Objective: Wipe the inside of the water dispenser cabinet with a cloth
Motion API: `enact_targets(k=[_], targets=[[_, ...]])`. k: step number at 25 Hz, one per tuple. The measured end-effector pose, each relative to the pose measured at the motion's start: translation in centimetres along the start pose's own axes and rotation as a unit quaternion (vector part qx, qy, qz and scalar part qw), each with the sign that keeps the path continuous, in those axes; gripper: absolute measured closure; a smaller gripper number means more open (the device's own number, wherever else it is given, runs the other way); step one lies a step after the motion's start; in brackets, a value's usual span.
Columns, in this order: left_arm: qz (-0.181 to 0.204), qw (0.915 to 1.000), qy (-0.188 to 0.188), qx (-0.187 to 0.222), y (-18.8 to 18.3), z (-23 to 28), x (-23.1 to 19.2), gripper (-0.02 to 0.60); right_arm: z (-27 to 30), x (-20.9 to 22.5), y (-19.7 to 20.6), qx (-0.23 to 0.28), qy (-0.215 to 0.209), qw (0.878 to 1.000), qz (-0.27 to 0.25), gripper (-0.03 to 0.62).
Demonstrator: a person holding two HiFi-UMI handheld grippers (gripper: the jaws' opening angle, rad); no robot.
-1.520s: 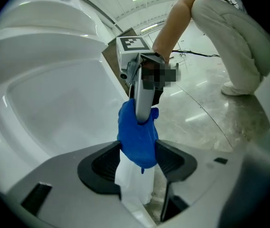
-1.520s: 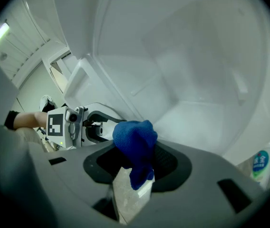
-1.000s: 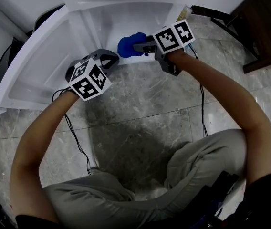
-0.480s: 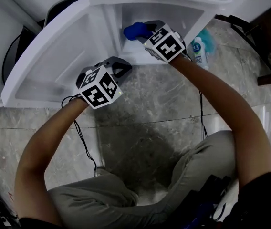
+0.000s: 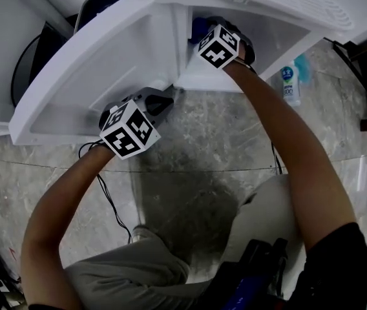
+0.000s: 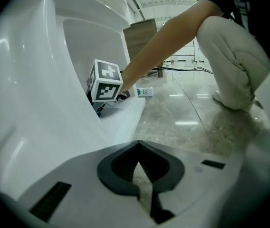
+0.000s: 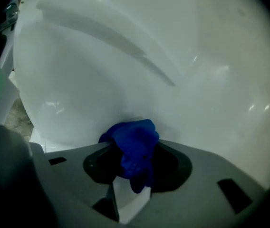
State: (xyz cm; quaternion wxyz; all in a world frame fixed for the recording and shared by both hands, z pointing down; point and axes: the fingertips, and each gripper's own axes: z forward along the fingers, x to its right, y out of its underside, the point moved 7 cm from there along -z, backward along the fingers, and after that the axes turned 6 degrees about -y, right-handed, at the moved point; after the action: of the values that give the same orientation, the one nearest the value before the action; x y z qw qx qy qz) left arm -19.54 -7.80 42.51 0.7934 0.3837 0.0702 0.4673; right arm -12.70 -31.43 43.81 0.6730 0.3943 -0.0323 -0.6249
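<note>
**Reaching into the cabinet with the cloth**

The fingers [image 7: 172,166] of the right gripper [image 7: 134,172] are clenched on a bunched blue cloth [image 7: 135,148]. The cloth sticks out beyond the tips, so I think the soft part meets the surface and not the hard plastic. Its front end lies against, or just beside, the white inner wall of the water dispenser cabinet [image 7: 125,56]. I cannot tell if it really touches. From the head view, this gripper is inside the opening, under the top of the cabinet, and only a small piece of the cloth shows there.

The fingers [image 6: 120,167] of the left gripper [image 6: 139,175] are pressed together with nothing between them. This gripper hangs low, just beside the open door [image 5: 86,76], probably to stop the door from swinging back, though contact is not clear.

A bottle [image 5: 289,86] stands on the marble floor [image 5: 203,147] right of the cabinet, apart from the work.

The wiping seems only at its start.
</note>
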Motion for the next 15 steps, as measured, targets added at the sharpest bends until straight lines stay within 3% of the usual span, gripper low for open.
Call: enact_targets(k=[5,10,15], targets=[[-0.001,0.9999,0.014,0.002,0.7,0.7,0.4,0.575,-1.2,-1.0,0.1,0.016,-0.003,1.0,0.019,0.448],[0.013,0.9995,0.029,0.009,-0.3,1.6,0.3,0.575,-2.2,-2.6,0.4,0.019,0.001,0.999,-0.027,0.448],[0.014,0.9992,0.036,0.006,-0.1,1.2,0.7,0.575,-0.2,-1.0,0.0,-0.008,0.019,0.998,-0.054,0.448]])
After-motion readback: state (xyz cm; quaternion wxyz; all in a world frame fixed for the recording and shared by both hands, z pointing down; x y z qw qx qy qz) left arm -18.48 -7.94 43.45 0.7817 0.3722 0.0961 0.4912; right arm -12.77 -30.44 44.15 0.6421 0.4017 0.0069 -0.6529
